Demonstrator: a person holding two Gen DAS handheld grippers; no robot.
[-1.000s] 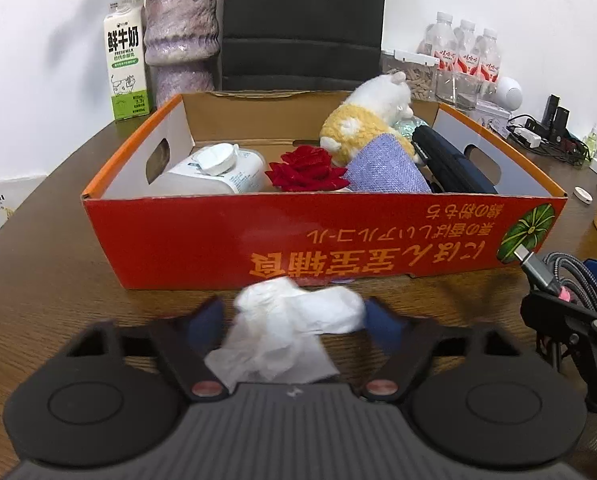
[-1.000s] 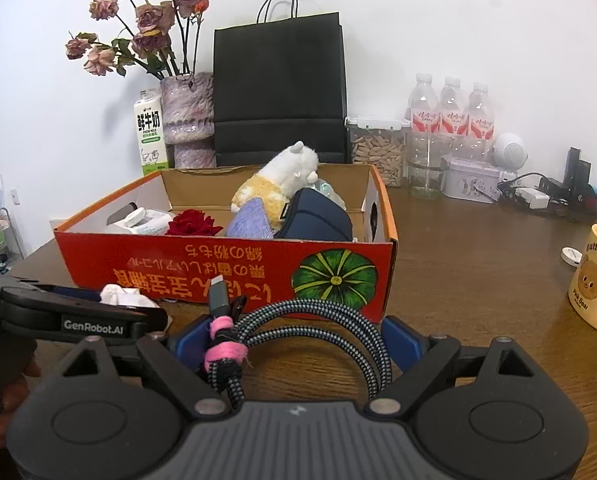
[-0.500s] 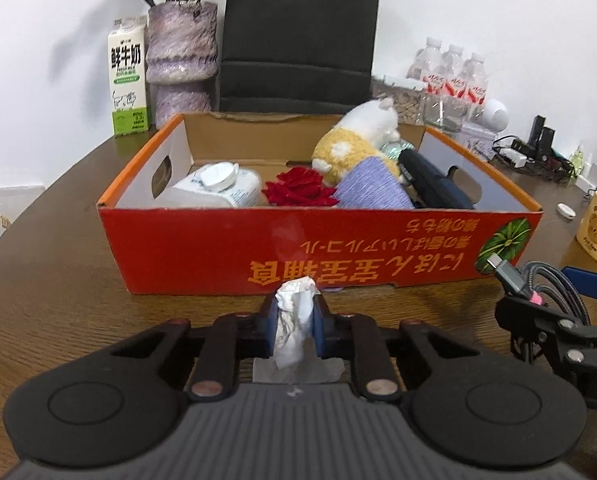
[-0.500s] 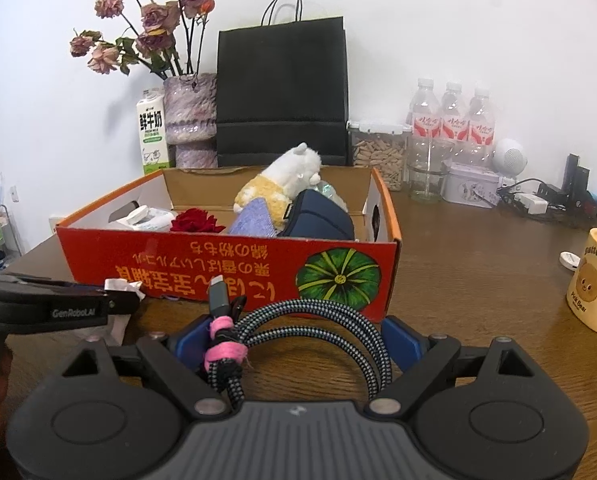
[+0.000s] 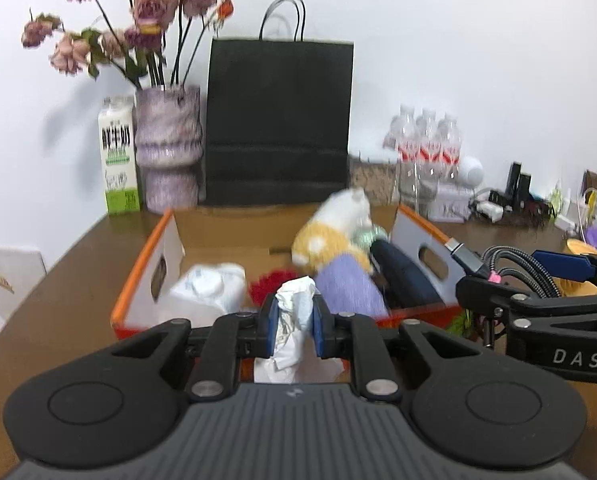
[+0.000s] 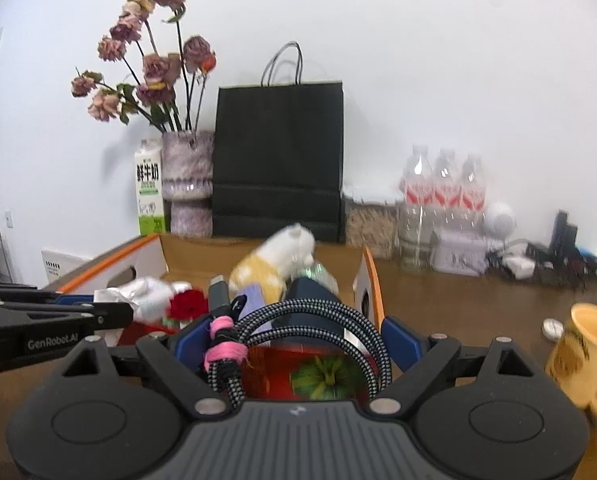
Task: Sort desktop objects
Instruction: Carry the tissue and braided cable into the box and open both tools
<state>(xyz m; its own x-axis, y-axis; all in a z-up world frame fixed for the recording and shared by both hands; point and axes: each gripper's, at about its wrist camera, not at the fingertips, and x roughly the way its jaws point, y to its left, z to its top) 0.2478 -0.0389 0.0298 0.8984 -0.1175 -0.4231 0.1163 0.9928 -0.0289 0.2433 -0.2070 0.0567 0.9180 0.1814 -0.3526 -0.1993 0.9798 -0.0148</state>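
Left gripper [image 5: 294, 330] is clamped on the crumpled tissue [image 5: 292, 332]: blue pads pinch it mid-length, long axis vertical, top tuft sticking up at 12 o'clock, loose tail hanging at 6. It sits above the near wall of the orange cardboard box [image 5: 146, 276], lined up with the red flower [image 5: 268, 282]. Box interior: white bottle [image 5: 208, 286] at the left, open cardboard floor behind it toward 12; plush toy [image 5: 330, 236], purple cloth [image 5: 348, 290] and a dark case [image 5: 402, 276] crowd the right half. Right gripper [image 6: 298, 344] has jaws closed on the coiled braided cable [image 6: 318, 332], loop arching across both pads, pink tie and plug end at 10 o'clock. Yellow mug [image 6: 582, 352] stands at 3 o'clock, apart from the box.
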